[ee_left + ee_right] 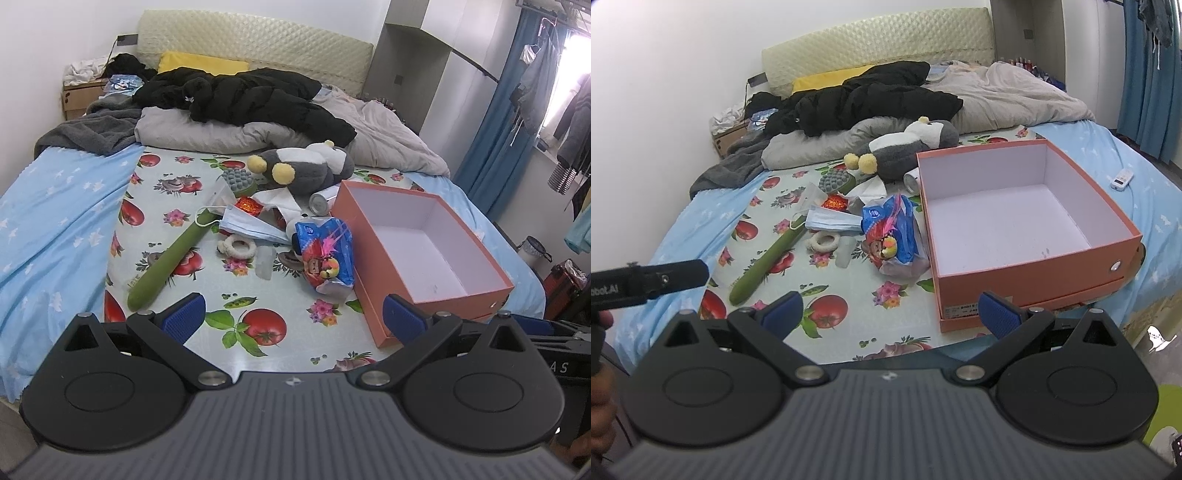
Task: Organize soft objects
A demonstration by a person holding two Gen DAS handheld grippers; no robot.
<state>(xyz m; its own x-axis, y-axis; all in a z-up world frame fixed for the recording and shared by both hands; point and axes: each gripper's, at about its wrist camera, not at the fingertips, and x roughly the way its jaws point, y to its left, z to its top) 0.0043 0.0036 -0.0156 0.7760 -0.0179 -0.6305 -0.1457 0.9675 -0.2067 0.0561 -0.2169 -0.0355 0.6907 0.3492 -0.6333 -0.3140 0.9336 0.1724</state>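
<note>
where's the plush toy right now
The grey and white plush toy lies on the bed just behind the orange box, left of its far corner, in front of the beige duvet.

Glossy plastic tablecloth [207, 295], matt cardboard box [1030, 273], fuzzy plush toy [310, 166]

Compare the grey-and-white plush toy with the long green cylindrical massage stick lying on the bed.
The grey-and-white plush toy is bulky and rounded, with yellow pompoms; the long green cylindrical massage stick is slim, straight and plain. The toy lies at the far end of the clutter, behind the orange cardboard box; the stick lies nearer the grippers, left of the pile. Both rest on the fruit-print sheet, outside the box.
</note>
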